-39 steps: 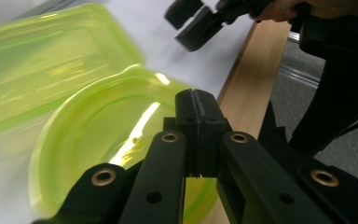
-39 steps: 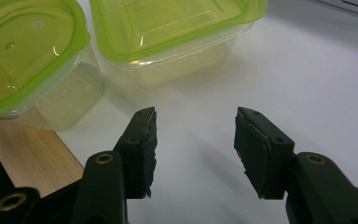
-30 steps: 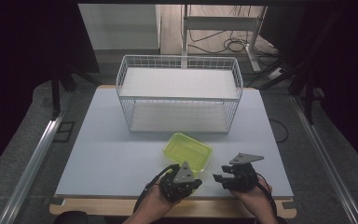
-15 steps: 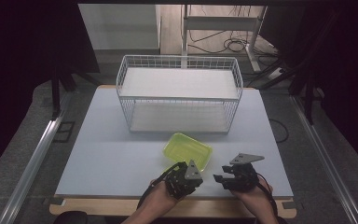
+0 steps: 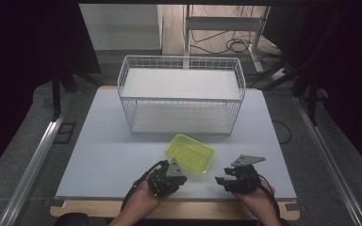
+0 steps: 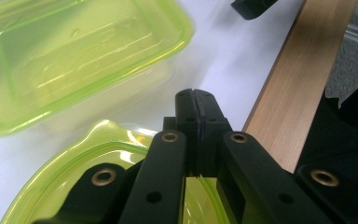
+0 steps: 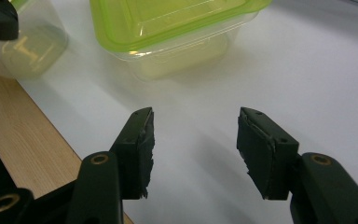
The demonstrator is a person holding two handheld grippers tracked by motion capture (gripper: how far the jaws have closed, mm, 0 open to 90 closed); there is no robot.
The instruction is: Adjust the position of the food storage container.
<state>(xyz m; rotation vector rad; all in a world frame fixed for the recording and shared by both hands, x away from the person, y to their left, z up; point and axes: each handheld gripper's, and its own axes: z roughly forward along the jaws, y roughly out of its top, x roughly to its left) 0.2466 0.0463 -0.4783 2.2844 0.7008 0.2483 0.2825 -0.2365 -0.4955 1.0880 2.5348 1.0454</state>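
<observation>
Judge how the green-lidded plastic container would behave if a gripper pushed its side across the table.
The container looks empty and thin-walled, so probably light and would slide easily on the smooth table. Low and wide, it seems unlikely to tip. Its clear walls may flex.

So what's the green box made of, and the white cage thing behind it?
The green box looks like thin see-through plastic with a glossy finish: the table shows through its walls and light glints on its lid. The white cage looks like metal wire with a white coating, judging by its thin crossed bars, though it could be something else under the white.
</observation>
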